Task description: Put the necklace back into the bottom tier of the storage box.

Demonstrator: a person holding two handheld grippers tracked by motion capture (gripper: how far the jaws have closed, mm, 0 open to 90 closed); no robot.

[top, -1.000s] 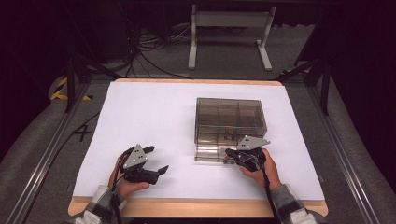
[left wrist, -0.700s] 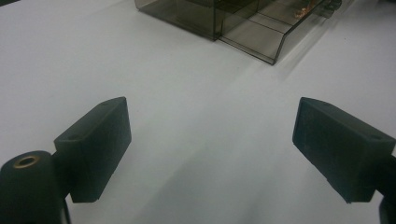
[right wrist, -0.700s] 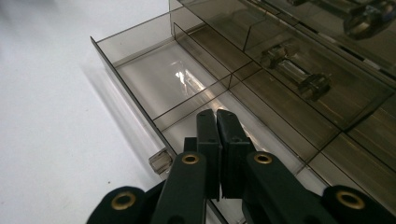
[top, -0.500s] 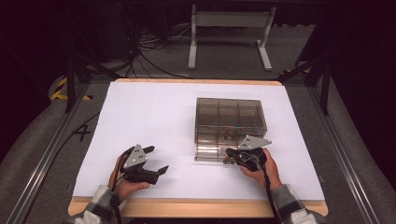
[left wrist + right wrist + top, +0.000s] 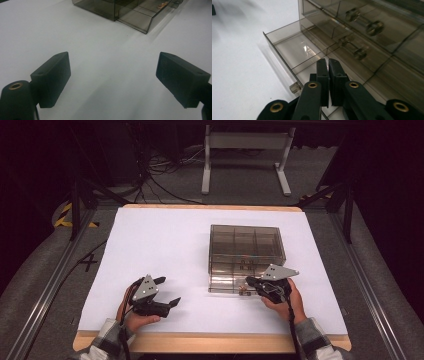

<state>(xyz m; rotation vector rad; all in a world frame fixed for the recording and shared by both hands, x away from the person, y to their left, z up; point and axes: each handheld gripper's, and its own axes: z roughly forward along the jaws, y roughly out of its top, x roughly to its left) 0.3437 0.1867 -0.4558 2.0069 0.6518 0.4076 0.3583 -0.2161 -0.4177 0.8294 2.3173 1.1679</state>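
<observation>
Nearest the person, the left gripper (image 5: 167,292) rests idle on the white table (image 5: 165,245), jaws wide apart and holding nothing. Farther right, the right gripper (image 5: 328,75) has its jaws together over the pulled-out bottom drawer (image 5: 294,51) of the smoky transparent plastic drawer cabinet (image 5: 246,256), likely working it. No readable writing shows anywhere

The right gripper (image 5: 328,62) has its two black jaws nearly together, with nothing visible between them, above an open smoky plastic drawer (image 5: 294,50) pulled out from a clear drawer cabinet (image 5: 387,37) on the white table (image 5: 239,62).
</observation>
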